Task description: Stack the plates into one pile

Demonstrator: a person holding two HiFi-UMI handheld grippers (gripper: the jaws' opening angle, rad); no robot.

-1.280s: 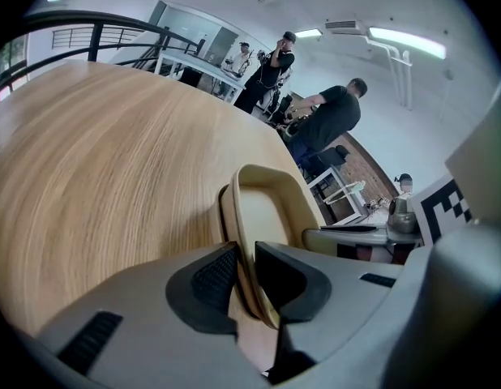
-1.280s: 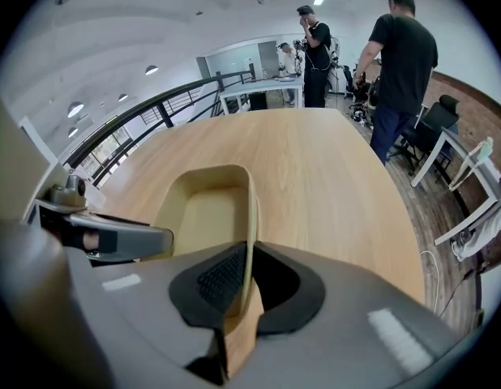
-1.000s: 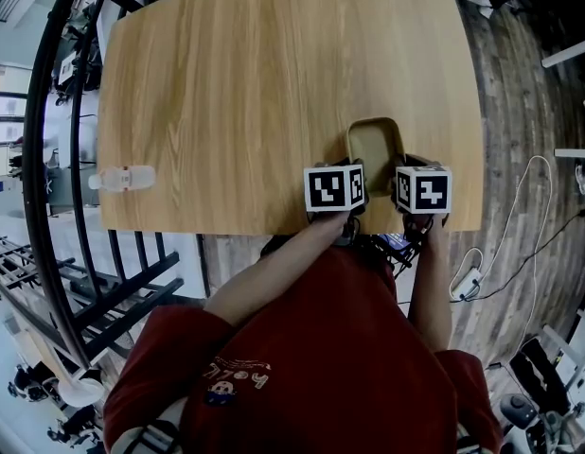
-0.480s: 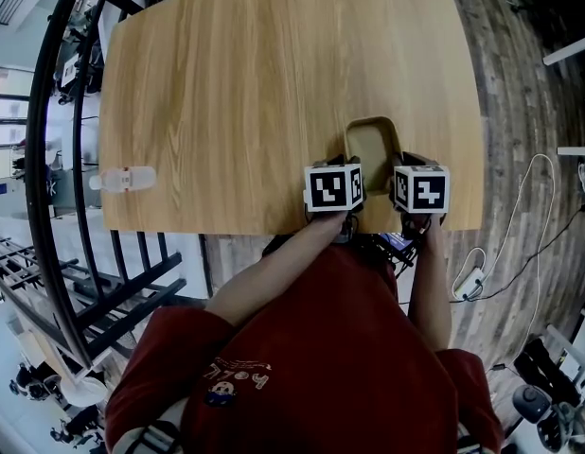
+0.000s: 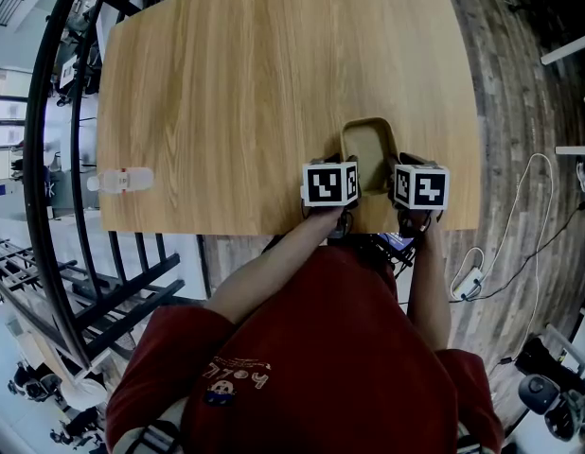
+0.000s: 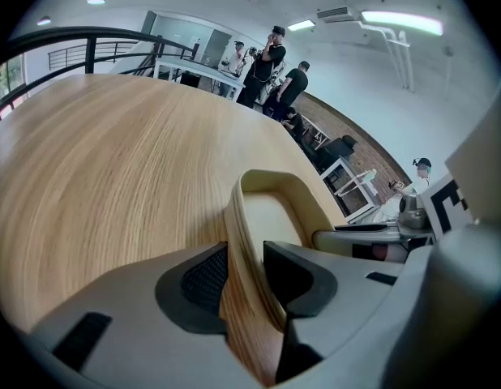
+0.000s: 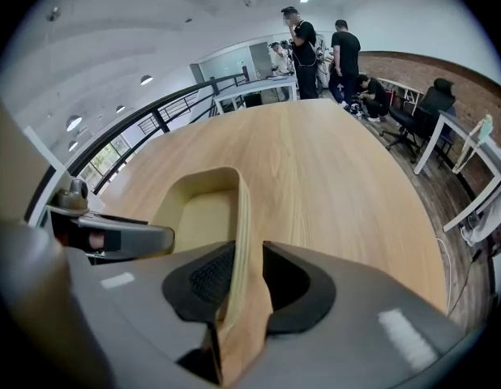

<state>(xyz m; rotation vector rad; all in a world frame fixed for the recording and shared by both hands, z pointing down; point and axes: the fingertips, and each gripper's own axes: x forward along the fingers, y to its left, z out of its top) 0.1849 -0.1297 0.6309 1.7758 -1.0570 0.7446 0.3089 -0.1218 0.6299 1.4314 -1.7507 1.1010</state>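
Two small changes stand out against a second ago. The jaws of the left gripper [image 6: 244,275] and of the right gripper [image 7: 247,275] have just been opening, and both grippers sit a touch further left in the head view. The light wooden rectangular plate with rounded corners and a raised rim [image 5: 370,146] has kept its spot on the pale wood-grain desk [image 5: 274,74], close to the near edge and towards the right side.

Only the gripper views show the jaws. In the left gripper view the plate's left rim stands between the dark pads, close to the left pad with a gap at the right one. In the right gripper view the plate's right rim stands loose between that gripper's pads in the same way. Neither gripper clamps anything. Each gripper view also catches the other gripper across the plate, and standing people [image 6: 271,55] far beyond the desk. Whether the plate is one piece or several nested I cannot tell.

Only the head view shows the clear plastic bottle [image 5: 121,179], which lies on its side at the desk's near left edge, well apart from the plate. It also shows the black metal railing [image 5: 48,159] at the left and the wood-plank floor [image 5: 520,74] at the right. Wide desktop stretches beyond the plate and to its left.
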